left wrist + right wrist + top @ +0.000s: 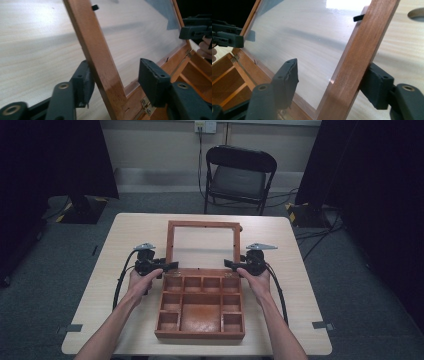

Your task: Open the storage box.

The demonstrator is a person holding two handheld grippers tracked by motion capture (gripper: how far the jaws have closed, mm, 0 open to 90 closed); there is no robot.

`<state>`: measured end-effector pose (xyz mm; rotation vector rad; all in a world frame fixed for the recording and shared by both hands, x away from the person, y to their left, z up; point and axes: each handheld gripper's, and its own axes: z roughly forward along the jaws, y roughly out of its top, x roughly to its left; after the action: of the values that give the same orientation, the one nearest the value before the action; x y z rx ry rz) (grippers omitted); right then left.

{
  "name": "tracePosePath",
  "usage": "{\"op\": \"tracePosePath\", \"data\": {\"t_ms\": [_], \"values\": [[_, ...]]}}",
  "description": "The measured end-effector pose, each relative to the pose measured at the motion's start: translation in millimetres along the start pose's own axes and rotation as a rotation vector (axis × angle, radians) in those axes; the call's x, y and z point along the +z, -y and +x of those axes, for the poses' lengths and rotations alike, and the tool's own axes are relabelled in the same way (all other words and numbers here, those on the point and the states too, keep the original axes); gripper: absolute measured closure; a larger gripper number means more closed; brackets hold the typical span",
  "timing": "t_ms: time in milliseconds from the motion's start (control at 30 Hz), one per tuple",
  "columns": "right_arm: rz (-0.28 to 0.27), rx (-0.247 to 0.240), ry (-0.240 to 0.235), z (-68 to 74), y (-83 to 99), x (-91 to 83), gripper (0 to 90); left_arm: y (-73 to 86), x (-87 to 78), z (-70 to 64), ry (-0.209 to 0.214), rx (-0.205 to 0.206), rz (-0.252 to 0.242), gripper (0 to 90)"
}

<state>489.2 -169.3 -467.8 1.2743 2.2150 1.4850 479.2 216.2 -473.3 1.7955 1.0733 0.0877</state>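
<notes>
The wooden box [200, 307] has its front wall hidden from above, and the lid frame [98, 57] runs off both gripper views

your left gripper [113, 82] straddled the lid's [203, 224] left rail, your right gripper [332, 85] its right rail; the box [200, 306] lay between.

The box [200, 312] is showing reddish-brown wood, smooth and faintly satin; its lid [100, 62] is framing a clear glossy pane [307, 42]. The desk [135, 235] is looking like pale matt wood-grain laminate. Brass-coloured metal hinges [147, 106] are glinting. The chair [239, 175] is appearing black-framed.
</notes>
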Motion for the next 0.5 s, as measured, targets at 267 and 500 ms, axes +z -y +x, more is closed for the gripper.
{"op": "tracePosePath", "data": {"t_ms": [267,500], "values": [[0.022,0.029,0.026,-3.5,3.0,2.9,27.4,2.1,2.9,3.7,-0.021,-0.013,0.028,37.4],[0.052,0.050,0.031,-4.5,6.5,8.1,21.9,5.6,6.9,8.6,0.007,-0.062,0.026,34.4]]}}
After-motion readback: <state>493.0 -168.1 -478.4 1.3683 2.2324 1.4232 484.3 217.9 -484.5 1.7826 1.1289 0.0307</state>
